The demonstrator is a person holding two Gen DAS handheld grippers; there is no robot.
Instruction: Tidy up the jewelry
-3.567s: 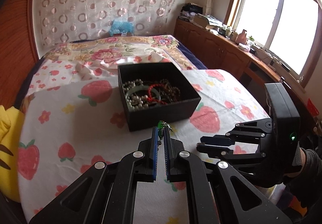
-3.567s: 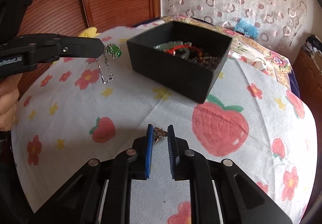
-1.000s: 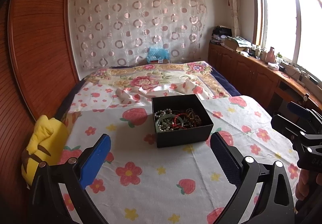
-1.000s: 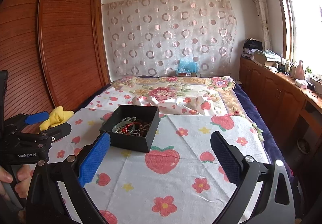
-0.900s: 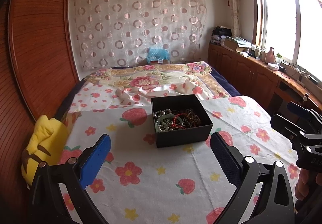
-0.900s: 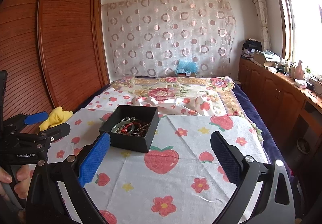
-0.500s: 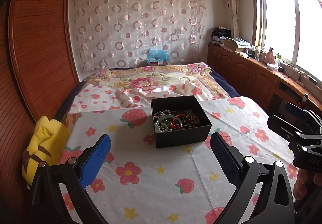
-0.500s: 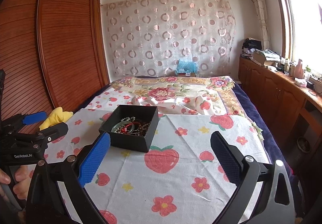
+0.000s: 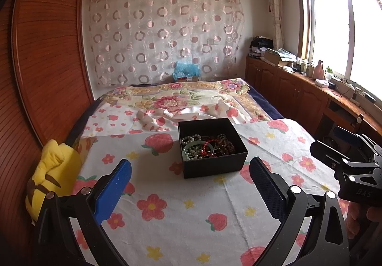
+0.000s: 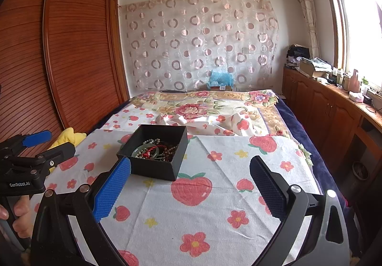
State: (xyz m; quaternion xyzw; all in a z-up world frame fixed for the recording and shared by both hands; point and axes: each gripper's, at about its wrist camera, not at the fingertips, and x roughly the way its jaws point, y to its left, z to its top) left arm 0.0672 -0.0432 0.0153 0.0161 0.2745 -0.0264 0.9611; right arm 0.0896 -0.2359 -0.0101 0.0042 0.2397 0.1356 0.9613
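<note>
A black open box (image 9: 214, 168) stands on the strawberry-print cloth and holds a tangle of jewelry (image 9: 206, 146): pearl beads, a green bangle, a red cord bracelet and dark beads. It also shows in the right wrist view (image 10: 152, 169). My left gripper (image 9: 189, 184) is wide open and empty, held back above the cloth in front of the box. My right gripper (image 10: 189, 184) is wide open and empty too, to the right of the box. Each gripper shows in the other's view, the right one (image 9: 351, 161) and the left one (image 10: 38, 149).
The cloth (image 9: 167, 206) covers a bed with a floral blanket (image 9: 172, 101) behind. A yellow plush toy (image 9: 52, 170) lies at the left edge by the wooden wardrobe (image 9: 35, 75). Wooden cabinets (image 9: 298, 96) with clutter run under the window at right.
Both grippers, shut on small pieces near the box 3.6 s ago, now stand wide open, empty and pulled well back. Over the last second there is only slight drift.
</note>
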